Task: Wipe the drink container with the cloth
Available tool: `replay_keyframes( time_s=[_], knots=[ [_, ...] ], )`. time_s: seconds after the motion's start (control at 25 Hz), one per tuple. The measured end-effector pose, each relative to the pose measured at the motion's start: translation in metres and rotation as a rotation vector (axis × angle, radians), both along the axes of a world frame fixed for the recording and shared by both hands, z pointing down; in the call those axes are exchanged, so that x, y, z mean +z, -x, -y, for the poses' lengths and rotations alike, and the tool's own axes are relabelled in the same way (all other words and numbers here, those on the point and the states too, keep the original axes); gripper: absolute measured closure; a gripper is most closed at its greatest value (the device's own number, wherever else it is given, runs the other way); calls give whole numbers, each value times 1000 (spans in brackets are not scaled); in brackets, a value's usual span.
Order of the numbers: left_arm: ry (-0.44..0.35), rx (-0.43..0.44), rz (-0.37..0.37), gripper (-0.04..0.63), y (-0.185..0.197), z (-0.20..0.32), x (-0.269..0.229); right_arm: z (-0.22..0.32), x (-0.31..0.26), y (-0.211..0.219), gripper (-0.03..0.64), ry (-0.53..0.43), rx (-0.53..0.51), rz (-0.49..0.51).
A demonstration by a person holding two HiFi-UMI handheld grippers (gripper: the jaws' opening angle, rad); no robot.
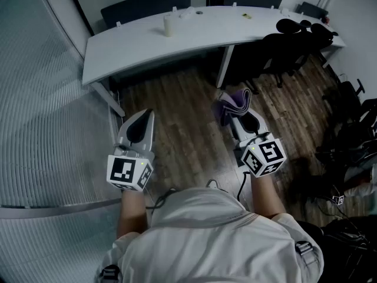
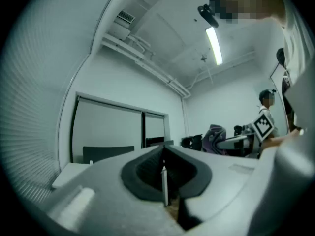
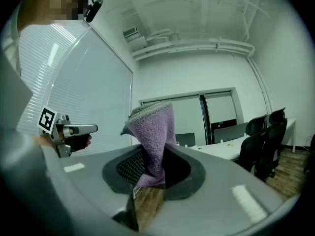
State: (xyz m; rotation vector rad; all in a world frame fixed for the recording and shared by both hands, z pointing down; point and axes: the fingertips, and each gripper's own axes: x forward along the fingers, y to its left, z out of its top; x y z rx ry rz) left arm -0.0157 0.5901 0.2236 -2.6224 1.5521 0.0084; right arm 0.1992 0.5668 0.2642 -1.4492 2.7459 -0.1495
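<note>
A pale drink container (image 1: 169, 25) stands on the long white table (image 1: 135, 43) ahead, far from both grippers. My right gripper (image 1: 240, 112) is shut on a purple cloth (image 1: 234, 104), which bunches up above the jaws; the right gripper view shows the cloth (image 3: 153, 141) pinched between the dark pads. My left gripper (image 1: 141, 122) is held level over the wooden floor, jaws shut with nothing between them (image 2: 165, 173). Both grippers are held in front of the person's body, well short of the table.
Black office chairs (image 1: 283, 46) stand at the table's right end and more dark chairs (image 1: 147, 5) behind it. A ribbed glass wall (image 1: 41, 117) runs along the left. Small items (image 1: 246, 16) lie on the table. Cables and bags (image 1: 347, 175) clutter the floor at right.
</note>
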Motion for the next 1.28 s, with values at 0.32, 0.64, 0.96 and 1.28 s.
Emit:
replay_keyframes(
  time_s=[0.32, 0.64, 0.96, 1.28],
  knots=[
    [6, 8, 2, 591, 1, 1, 2, 1, 3, 7, 522, 4, -6, -6],
    [9, 11, 5, 591, 3, 4, 5, 2, 2, 7, 522, -2, -11, 26],
    [11, 33, 6, 591, 11, 11, 12, 8, 8, 17, 520, 8, -8, 45],
    [21, 65, 4, 591, 21, 29, 14, 20, 9, 28, 520, 30, 9, 48]
  ],
)
